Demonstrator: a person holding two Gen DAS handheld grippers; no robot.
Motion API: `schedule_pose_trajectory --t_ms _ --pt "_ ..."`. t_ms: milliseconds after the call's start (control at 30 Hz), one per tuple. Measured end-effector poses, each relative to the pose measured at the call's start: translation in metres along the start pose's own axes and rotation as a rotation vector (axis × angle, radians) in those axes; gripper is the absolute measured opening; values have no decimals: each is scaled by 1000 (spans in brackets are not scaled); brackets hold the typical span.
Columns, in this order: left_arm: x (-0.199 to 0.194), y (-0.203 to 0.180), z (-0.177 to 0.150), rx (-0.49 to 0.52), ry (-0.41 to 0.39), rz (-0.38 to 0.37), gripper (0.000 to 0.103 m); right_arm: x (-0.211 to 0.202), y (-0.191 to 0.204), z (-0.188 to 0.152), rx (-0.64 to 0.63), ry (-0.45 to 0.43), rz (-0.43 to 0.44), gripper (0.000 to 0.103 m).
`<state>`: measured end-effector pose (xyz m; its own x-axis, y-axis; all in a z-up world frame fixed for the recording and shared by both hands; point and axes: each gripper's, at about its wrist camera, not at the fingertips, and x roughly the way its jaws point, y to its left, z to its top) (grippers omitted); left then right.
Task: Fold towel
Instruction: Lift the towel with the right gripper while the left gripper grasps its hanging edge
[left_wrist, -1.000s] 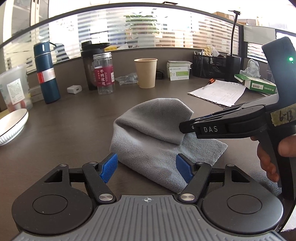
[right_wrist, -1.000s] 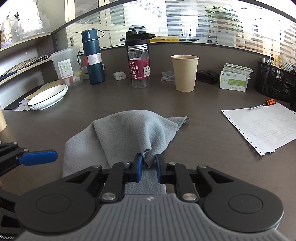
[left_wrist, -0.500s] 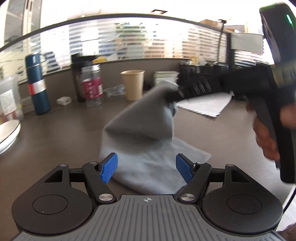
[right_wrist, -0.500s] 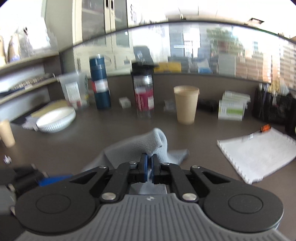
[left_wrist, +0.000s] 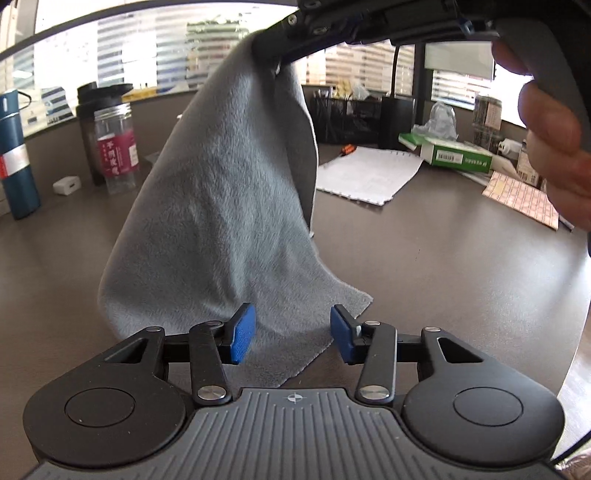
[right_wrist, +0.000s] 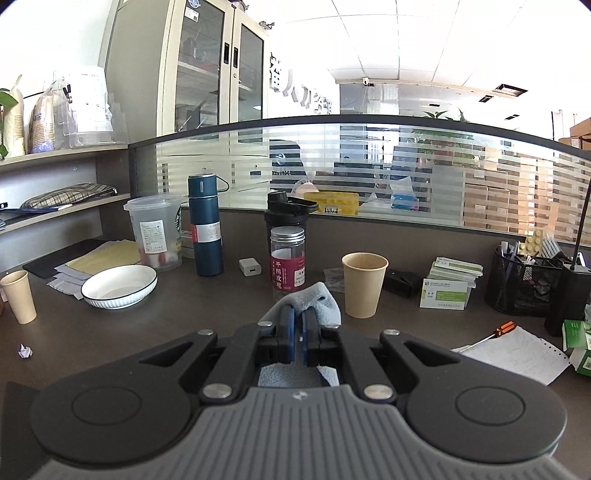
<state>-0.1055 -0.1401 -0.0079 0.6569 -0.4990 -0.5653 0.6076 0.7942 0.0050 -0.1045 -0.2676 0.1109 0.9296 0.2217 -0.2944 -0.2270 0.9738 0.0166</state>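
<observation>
The towel (left_wrist: 221, 206) is held up by one corner in the right gripper (right_wrist: 298, 341), whose fingers (right_wrist: 286, 334) are clamped on the grey cloth. From there it hangs as a tall drape, and its lower edge lies on the near part of the dark desk (left_wrist: 443, 266). The left gripper (left_wrist: 291, 336) is placed low at that near edge, with its blue fingers (left_wrist: 242, 338) on either side of the cloth and closing. No contact is seen yet, so nothing is gripped on that side.

The step in hand is judged to be the taking of a second corner or edge, so that the towel can be spread and laid over itself. It would be done well if only a single layer near the free corner at the right were pinched, not a bunched fold. The raised corner should be kept steady while the lower grip is made. The paper cup (right_wrist: 364, 284) and the jar (right_wrist: 287, 262) at the far side are best kept clear of the swinging cloth.
</observation>
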Motion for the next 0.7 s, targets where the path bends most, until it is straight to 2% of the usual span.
schedule_pose_trajectory --t_ms 67,133,167,300,400,567,700 --pt "1 3 0 -9 -3 6 31 -1 -1 -1 3 0 -4 5" --pt "1 6 0 -16 -4 14 9 -2 -2 -2 7 0 -8 5" --pt "0 7 0 -18 -3 15 5 -3 -3 -3 9 0 -11 5" --pt "-6 15 1 -31 -15 -4 3 -6 -10 -8 22 3 -27 5" --pt "-21 22 5 -47 -54 -16 3 -10 -15 -10 35 0 -33 5" --pt "-75 35 20 -77 -182 -37 3 -32 -20 -8 32 -34 -32 5" --pt "-139 51 37 -101 -327 -57 3 -60 -18 2 12 -93 -17 5"
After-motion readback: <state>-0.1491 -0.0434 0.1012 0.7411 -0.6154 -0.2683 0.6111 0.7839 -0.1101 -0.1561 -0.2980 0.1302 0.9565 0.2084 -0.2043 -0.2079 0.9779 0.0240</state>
